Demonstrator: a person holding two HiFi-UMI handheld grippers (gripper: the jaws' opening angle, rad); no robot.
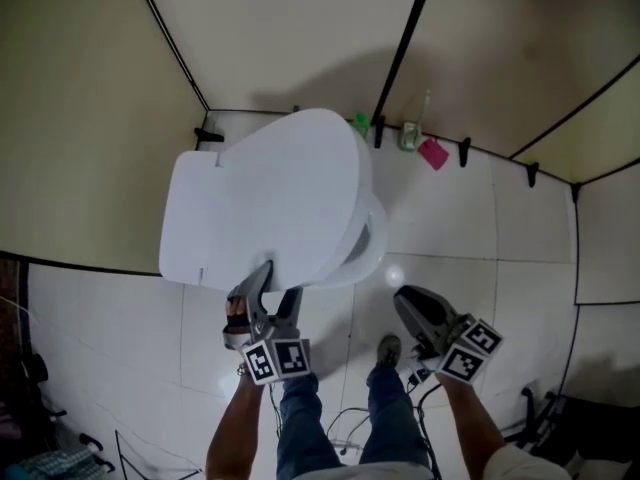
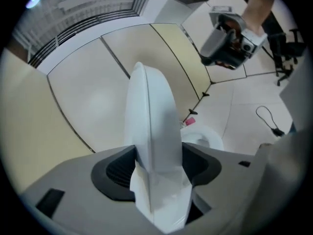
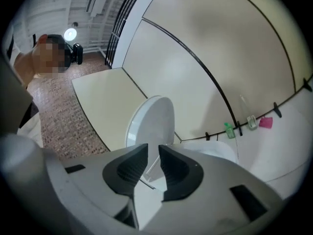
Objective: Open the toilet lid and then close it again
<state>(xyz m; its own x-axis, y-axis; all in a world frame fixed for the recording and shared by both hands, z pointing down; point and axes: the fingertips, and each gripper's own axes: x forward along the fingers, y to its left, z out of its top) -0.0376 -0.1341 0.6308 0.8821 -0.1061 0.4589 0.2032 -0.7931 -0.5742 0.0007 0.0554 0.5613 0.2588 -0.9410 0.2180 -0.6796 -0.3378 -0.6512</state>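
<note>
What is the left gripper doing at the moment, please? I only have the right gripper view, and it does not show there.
Observer: The left gripper is closed on the front edge of the toilet lid, which is lifted off the bowl.
Operator: Thank you. Is my right gripper touching the toilet anywhere?
Observer: No. In the head view the right gripper hangs apart from the bowl, over the floor tiles.
Operator: Is anything underfoot?
Observer: Thin cables lie on the floor near the person's shoe.
</note>
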